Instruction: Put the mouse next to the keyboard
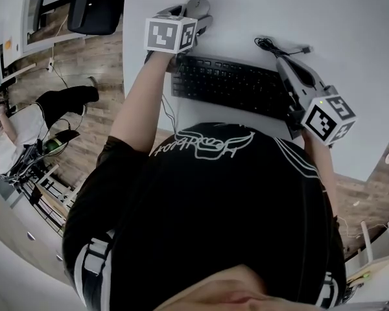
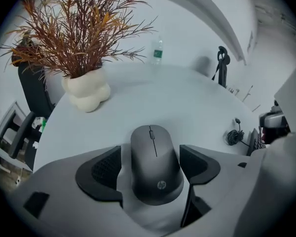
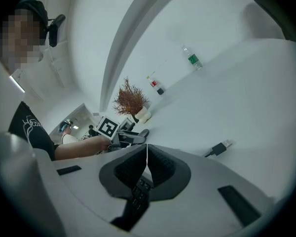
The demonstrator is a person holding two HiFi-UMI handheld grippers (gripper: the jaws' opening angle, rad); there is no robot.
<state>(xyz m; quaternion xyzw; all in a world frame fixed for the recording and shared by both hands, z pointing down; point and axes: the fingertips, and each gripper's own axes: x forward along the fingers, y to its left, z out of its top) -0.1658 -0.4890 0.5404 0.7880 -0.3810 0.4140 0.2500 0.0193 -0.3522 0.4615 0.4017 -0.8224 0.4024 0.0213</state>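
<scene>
Closest to me, filling the head view, is the person's black T-shirt point(image 1: 214, 193); its white chest script is too warped for me to read. The only writing I can read is the "hp" logo on the heel of the grey mouse point(image 2: 155, 164). The mouse lies on the white bench point(image 1: 324, 18), just past the far left corner of the black keyboard point(image 1: 230, 83). Its long axis runs in line with the left claw point(image 2: 151, 157), scroll wheel pointing away toward the potted plant point(image 2: 84, 48) and logo end toward the claw. That claw is spread wide and straddles the mouse, with a gap showing on the left side. The right claw point(image 3: 147, 168) is pressed closed on nothing, above the keyboard's right end.
</scene>
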